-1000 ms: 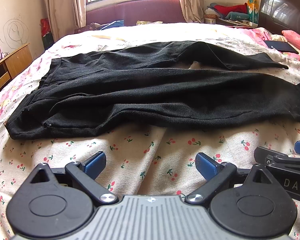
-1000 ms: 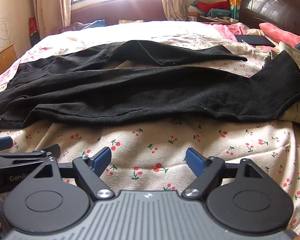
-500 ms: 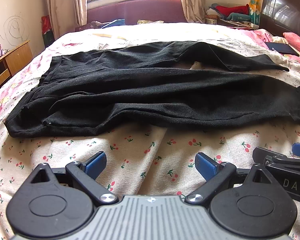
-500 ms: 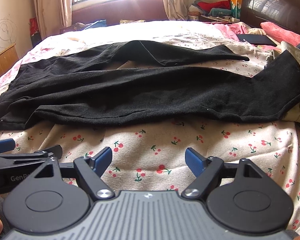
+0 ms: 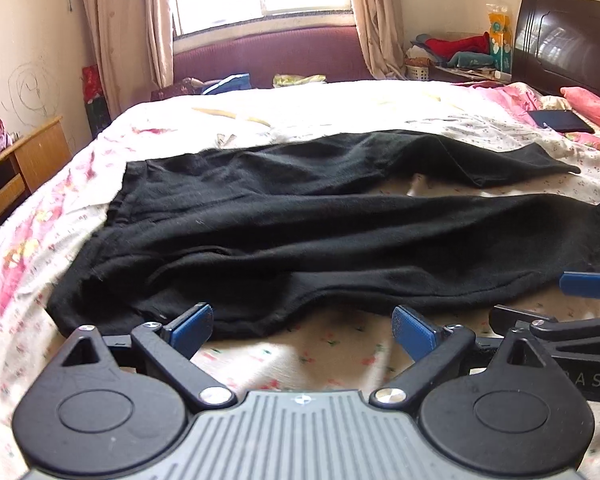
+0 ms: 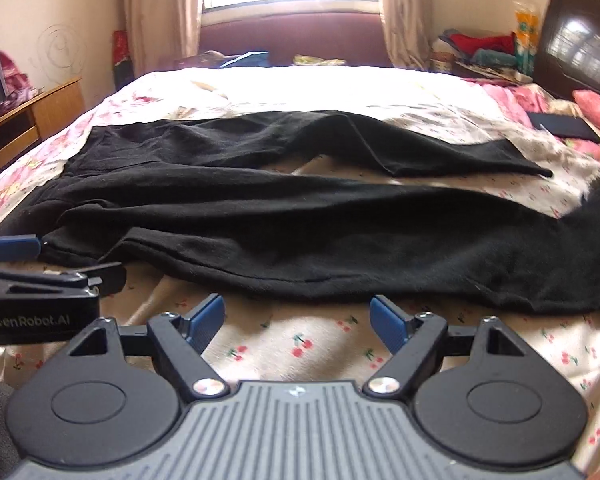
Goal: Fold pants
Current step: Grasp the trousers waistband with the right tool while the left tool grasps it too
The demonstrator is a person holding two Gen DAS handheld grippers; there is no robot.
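On the near half of the bed (image 5: 40, 232), a pair of black pants (image 5: 320, 232) lies spread out, its long axis running across the mattress from side to side, roughly parallel to the near edge of the bed where both tools wait. The waistband end sits toward the left edge of the bed, the two legs reaching toward the right edge and the headboard (image 6: 580, 52); the far leg (image 6: 420, 148) splays away from the near leg (image 6: 380, 240), leaving a wedge of cherry-print sheet (image 6: 300, 344) bare between them.

The left gripper (image 5: 300, 326) hovers low over the sheet with its jaws spread wide and nothing between them; its left fingertip (image 5: 190, 326) sits just at the hem of the waist end, either touching or barely short of the cloth, which cannot be told. The right gripper (image 6: 298, 318) is likewise spread and empty, just short of the near leg's lower edge.

The pants therefore lie straight ahead of both tools, crosswise to their fingers. The left gripper is nearer the waist, the right gripper nearer the mid-leg, while the cuffs lie well apart from both, off toward the right edge. Judged from this layout, no fold has been made; the coming move probably turns on pinching the near edge and carrying it over the far leg.
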